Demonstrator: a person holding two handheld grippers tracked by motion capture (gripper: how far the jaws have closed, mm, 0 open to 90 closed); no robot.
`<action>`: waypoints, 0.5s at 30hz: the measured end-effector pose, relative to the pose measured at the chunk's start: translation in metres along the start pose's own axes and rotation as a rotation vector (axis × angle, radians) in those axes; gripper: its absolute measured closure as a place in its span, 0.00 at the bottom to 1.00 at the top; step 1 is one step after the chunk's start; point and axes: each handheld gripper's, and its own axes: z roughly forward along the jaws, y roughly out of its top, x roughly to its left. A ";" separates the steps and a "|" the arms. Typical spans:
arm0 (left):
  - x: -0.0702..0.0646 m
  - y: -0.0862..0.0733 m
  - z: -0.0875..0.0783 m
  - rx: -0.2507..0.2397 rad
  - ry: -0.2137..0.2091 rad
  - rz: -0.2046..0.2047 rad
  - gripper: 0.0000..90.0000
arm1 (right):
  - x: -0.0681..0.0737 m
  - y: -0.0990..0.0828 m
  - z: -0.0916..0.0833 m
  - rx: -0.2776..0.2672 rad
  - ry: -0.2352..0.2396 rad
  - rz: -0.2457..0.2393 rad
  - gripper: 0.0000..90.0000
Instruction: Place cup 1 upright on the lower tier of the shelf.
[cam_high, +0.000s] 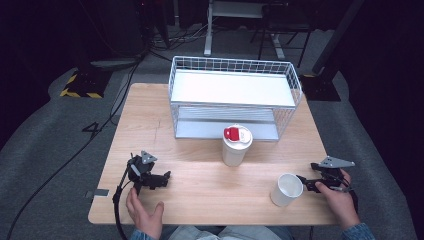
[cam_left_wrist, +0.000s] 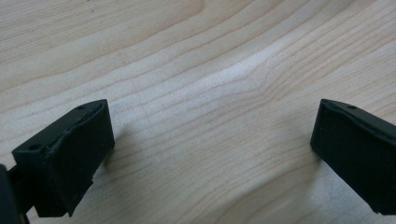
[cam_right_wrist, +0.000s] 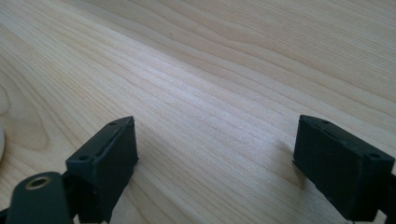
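Observation:
My left gripper (cam_high: 167, 176) lies on the wooden table (cam_high: 200, 195) at the front left, a hand resting just behind it. Its jaws stand wide apart in the left gripper view, with bare wood (cam_left_wrist: 210, 116) between them. My right gripper (cam_high: 301, 181) rests at the front right, held by the other hand, its tips close beside an open white cup (cam_high: 286, 189). The right gripper view shows its jaws apart over bare wood (cam_right_wrist: 210, 121). A white lidded cup with a red tab (cam_high: 236, 145) stands mid-table.
A white wire basket shelf (cam_high: 232, 97) occupies the back of the table. Cables trail off the left edge onto the grey floor. Dark stands and furniture legs sit beyond the far edge.

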 end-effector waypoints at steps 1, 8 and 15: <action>0.000 0.000 0.000 0.000 0.002 -0.003 0.00 | 0.000 0.000 0.000 0.000 0.000 -0.001 0.15; -0.002 0.001 0.001 0.000 0.031 -0.035 0.00 | 0.000 -0.001 -0.001 0.000 -0.001 0.000 0.15; -0.001 -0.002 -0.001 0.000 0.010 -0.012 0.00 | 0.001 -0.003 -0.003 0.002 -0.003 0.001 0.15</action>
